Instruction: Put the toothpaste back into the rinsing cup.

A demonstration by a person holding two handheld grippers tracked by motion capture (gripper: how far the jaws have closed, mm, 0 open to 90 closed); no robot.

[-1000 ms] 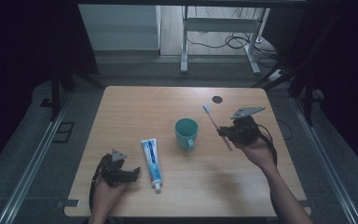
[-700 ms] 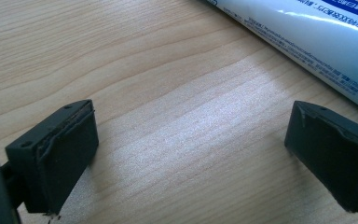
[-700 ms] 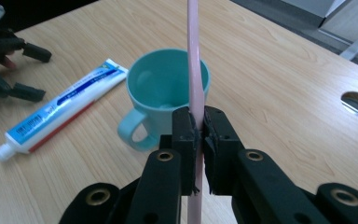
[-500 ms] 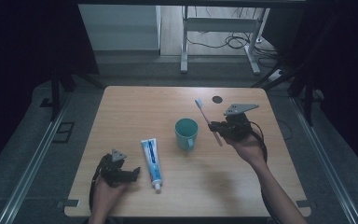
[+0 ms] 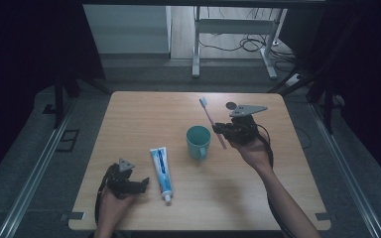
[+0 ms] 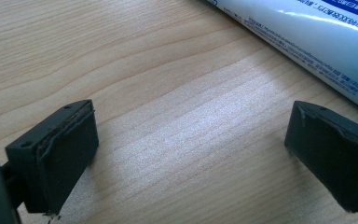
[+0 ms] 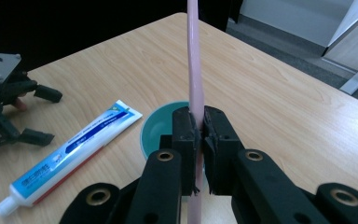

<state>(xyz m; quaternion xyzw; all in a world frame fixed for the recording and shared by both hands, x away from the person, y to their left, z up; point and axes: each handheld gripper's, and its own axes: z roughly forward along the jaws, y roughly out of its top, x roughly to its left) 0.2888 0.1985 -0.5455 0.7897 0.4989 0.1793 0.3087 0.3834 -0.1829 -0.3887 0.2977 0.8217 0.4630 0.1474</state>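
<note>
The table [image 6: 177, 116] is showing pale, matt wood grain. The toothpaste tube [image 6: 307, 37] is gleaming like glossy plastic at the frame's upper right. The toothbrush [image 7: 195, 70] is looking smooth pink plastic; the cup [image 7: 161, 126] smooth teal.

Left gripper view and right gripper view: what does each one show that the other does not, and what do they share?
The left gripper view alone shows the left hand-held gripper from behind, jaws open over bare wood. The right gripper view alone shows the right hand-held gripper shut on a pink toothbrush above a teal cup. Both show the toothpaste tube and the wooden table.
</note>
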